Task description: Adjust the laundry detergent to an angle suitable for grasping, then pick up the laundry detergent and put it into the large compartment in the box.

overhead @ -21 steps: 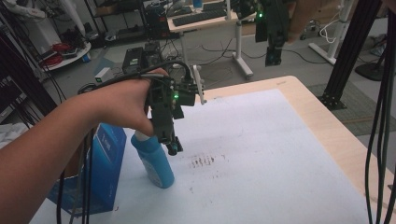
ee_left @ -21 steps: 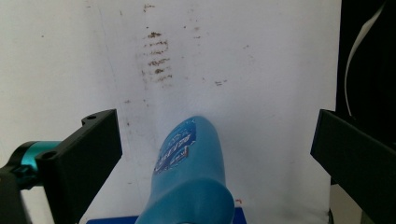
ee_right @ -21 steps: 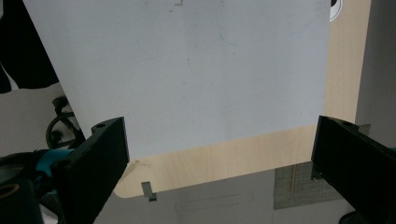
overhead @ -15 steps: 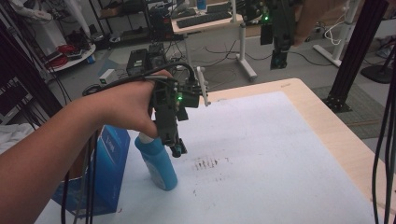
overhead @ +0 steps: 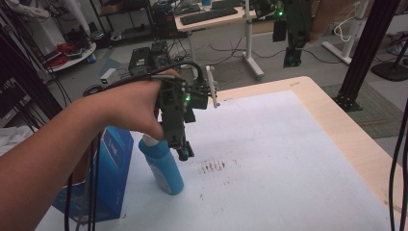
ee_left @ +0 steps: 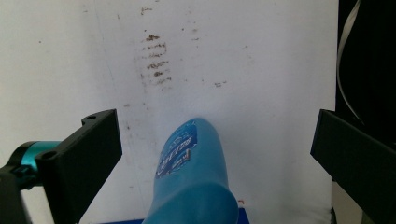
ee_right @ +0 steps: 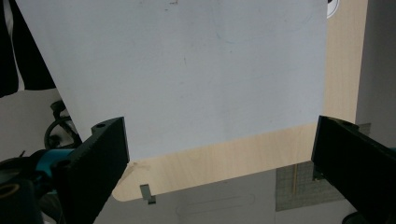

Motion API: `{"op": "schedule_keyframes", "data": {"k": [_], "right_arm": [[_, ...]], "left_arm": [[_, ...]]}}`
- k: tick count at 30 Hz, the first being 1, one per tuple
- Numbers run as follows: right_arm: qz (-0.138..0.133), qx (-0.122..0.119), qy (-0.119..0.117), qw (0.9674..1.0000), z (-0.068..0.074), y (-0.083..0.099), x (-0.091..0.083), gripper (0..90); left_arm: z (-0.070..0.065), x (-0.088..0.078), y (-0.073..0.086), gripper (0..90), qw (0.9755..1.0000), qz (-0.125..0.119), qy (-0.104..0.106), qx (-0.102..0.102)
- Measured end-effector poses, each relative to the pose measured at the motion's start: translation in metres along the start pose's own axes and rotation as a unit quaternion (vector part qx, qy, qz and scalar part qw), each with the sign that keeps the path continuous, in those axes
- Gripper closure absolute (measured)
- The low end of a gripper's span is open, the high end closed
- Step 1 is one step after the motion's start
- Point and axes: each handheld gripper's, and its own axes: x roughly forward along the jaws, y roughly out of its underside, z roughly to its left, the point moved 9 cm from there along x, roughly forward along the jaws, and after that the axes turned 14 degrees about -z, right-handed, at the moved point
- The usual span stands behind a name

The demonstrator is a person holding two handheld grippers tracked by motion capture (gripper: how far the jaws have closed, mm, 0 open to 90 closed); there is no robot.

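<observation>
1. Progress, as judged: the left tool (overhead: 182, 150) hangs over the bottle (overhead: 163, 166), jaws spread wide and holding nothing. The grasp is not yet made; closing on the bottle and whatever follows is all left to do.
2. The bottle stands tilted on the bench (overhead: 288, 154), directly below and between the left tool's jaws, clear of both. A blue box (overhead: 113, 166) sits just behind it, on the far side from the tool's tip.
3. The right tool (overhead: 291, 45) is raised well beyond the bench's far edge, jaws released and empty.
4. The left gripper view shows the bottle (ee_left: 194, 172) centred in the gap, its label facing up, with dark smudges (ee_left: 154, 58) on the bench ahead. The high view does not give this alignment.
5. The high view shows the box and the hand (overhead: 130, 103). The right gripper view adds the bare bench (ee_right: 196, 70) and its wooden edge.
</observation>
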Motion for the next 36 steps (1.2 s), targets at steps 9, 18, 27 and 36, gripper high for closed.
{"op": "schedule_keyframes", "data": {"k": [9, 18, 27, 36], "right_arm": [[-0.002, 0.001, 0.001, 1.0000, 0.001, -0.003, -0.001, 3.1], [0.003, 0.012, 0.008, 0.9999, 0.000, 0.005, 0.002, 3.1], [-0.004, 0.014, 0.017, 0.9997, 0.005, 0.003, -0.002, 3.0], [0.005, 0.023, 0.017, 0.9996, 0.015, -0.002, 0.002, 3.1]], "left_arm": [[-0.006, -0.006, 0.000, 1.8, 1.0000, -0.002, 0.002, 0.010], [-0.006, -0.005, -0.002, 1.8, 0.9992, -0.009, 0.010, 0.038], [-0.019, -0.020, 0.007, 1.8, 0.9924, -0.017, 0.034, 0.117], [-0.012, -0.020, 0.044, 1.8, 0.9888, 0.012, 0.033, 0.145]]}}
